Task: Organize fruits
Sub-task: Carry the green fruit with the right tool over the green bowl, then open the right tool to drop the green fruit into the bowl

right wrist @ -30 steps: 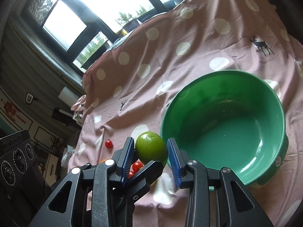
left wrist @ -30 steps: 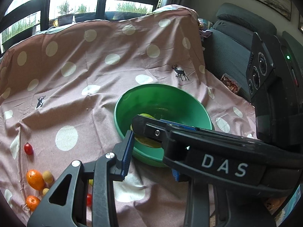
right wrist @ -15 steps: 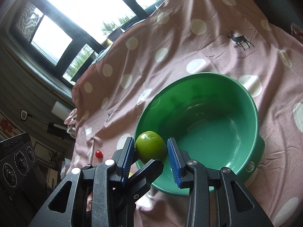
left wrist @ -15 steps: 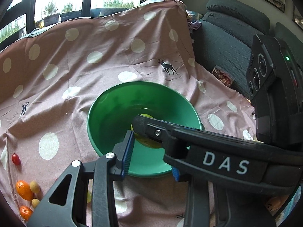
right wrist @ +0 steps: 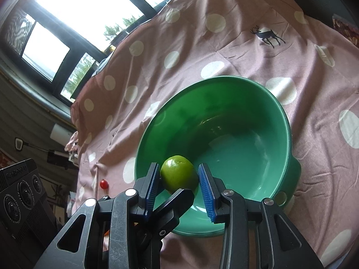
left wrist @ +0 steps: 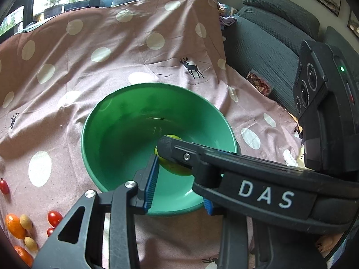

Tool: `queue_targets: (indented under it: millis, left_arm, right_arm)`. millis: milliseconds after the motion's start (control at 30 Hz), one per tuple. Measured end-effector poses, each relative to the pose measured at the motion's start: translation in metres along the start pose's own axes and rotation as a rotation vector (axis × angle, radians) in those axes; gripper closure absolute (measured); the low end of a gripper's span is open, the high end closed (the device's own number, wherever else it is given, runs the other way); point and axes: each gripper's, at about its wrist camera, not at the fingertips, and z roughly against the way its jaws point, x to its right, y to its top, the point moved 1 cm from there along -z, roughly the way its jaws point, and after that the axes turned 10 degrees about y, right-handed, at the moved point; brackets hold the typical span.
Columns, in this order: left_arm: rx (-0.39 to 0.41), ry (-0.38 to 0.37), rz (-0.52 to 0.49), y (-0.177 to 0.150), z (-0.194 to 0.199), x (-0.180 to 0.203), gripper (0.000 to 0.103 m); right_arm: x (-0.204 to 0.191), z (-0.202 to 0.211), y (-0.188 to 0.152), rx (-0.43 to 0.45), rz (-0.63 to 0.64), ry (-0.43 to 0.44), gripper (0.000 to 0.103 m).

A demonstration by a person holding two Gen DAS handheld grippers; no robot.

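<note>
Pink dotted cloth (right wrist: 235, 51) across most of both views. Green bowl (right wrist: 280, 121) centre frame, mouth up. Right gripper (right wrist: 179, 186) at lower centre, pinching green fruit (right wrist: 178, 174) over bowl's near-left rim; fruit roundish, no clear long axis, scarred end up. Left gripper (left wrist: 177, 179) narrowed around same fruit; contact hidden, cannot tell. Small tomatoes (left wrist: 53, 218) and oranges (left wrist: 14, 225) lower left.

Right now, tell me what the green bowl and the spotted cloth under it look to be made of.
Green bowl: probably plastic, glossy; window light glints off its smooth inner wall and the rim looks thin and moulded. Glazed ceramic can't be ruled out.
Spotted cloth: woven fabric, likely cotton or a blend, matte; it creases, drapes in soft folds and carries printed dots and deer.
</note>
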Motion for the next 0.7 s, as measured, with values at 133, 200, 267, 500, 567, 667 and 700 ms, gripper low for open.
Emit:
queue_targets:
  millis: [133,200,267,500,567,667,700]
  left_arm:
    - [-0.001,-0.004,-0.001,-0.001,-0.002,0.002,0.069]
    - [-0.004,-0.007,-0.001,-0.001,-0.004,0.002,0.069]
    - [-0.006,-0.008,-0.001,-0.002,-0.005,0.001,0.069]
    - [-0.035,-0.029,0.016,-0.006,-0.013,-0.001,0.071]
    - [-0.034,-0.024,0.027,-0.007,-0.013,-0.001,0.07]
    - [-0.027,-0.01,0.038,-0.007,-0.009,-0.004,0.068]
    - [-0.022,-0.006,0.039,-0.008,-0.006,-0.005,0.068]
  right_arm:
    - [0.002,0.001,0.0,0.002,0.0,-0.017,0.063]
    - [0.002,0.001,0.0,0.002,0.001,-0.027,0.063]
    - [0.002,0.0,0.0,-0.001,0.002,-0.036,0.063]
    - [0.002,-0.007,0.0,-0.02,0.018,-0.085,0.063]
    - [0.002,-0.008,0.0,-0.02,0.016,-0.106,0.063]
    - [0.001,-0.006,-0.001,-0.008,0.028,-0.121,0.063]
    - [0.0,-0.005,-0.001,-0.002,0.035,-0.128,0.063]
